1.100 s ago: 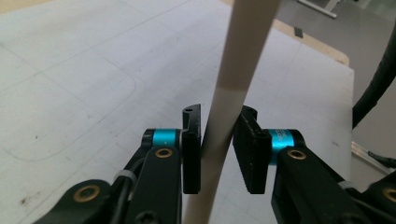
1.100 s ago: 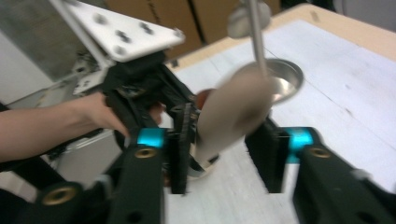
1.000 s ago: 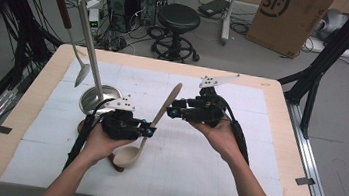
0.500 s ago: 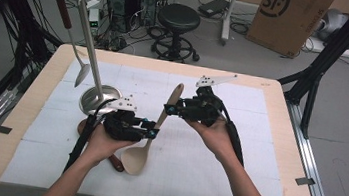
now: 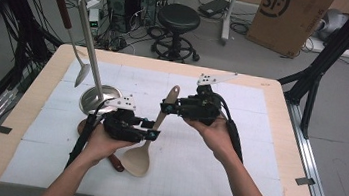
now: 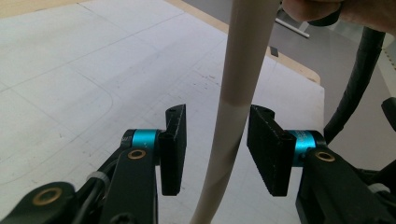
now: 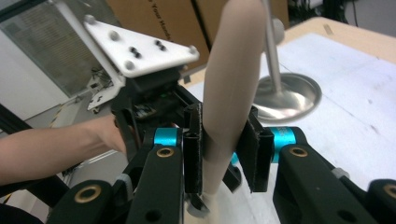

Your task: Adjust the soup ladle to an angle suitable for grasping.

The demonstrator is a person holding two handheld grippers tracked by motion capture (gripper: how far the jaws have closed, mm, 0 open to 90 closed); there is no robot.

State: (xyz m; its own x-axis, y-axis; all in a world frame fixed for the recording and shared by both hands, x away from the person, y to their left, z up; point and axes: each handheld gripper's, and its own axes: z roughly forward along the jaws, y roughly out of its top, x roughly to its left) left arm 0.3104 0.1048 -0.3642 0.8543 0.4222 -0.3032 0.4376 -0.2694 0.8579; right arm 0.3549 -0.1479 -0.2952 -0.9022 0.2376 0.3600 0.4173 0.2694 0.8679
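A handover is taking place above the table (image 5: 278,141): the left gripper (image 6: 215,144) has just been opening its jaws, which are now standing apart with clear gaps on either side of the wooden spoon (image 5: 150,138), while the right gripper (image 7: 223,149) has just been closing its jaws, which are now pinching the spoon's handle between both pads. Compared with the high view a second ago, the spoon is sitting more upright and its upper handle is lying inside the right gripper rather than beside it; both hands are staying roughly where they were. That is suggesting the spoon is passing from left to right, probably on its way to the metal rack (image 5: 93,97) behind the left hand (image 5: 99,141), though that is a judgement. The spoon is pale, smooth and matte, with a rounded handle widening to a shallow oval bowl that is hanging low over the white gridded mat (image 5: 232,185), between the two grippers. The jaw pads are black and finely ribbed, mounted on blue anodised collars. The rack is polished steel, a slim pole rising from a dished round base, with a ladle (image 5: 71,40) with a dark reddish handle hanging from it. A reddish-brown handle (image 5: 115,161) is lying on the mat beneath the left hand.
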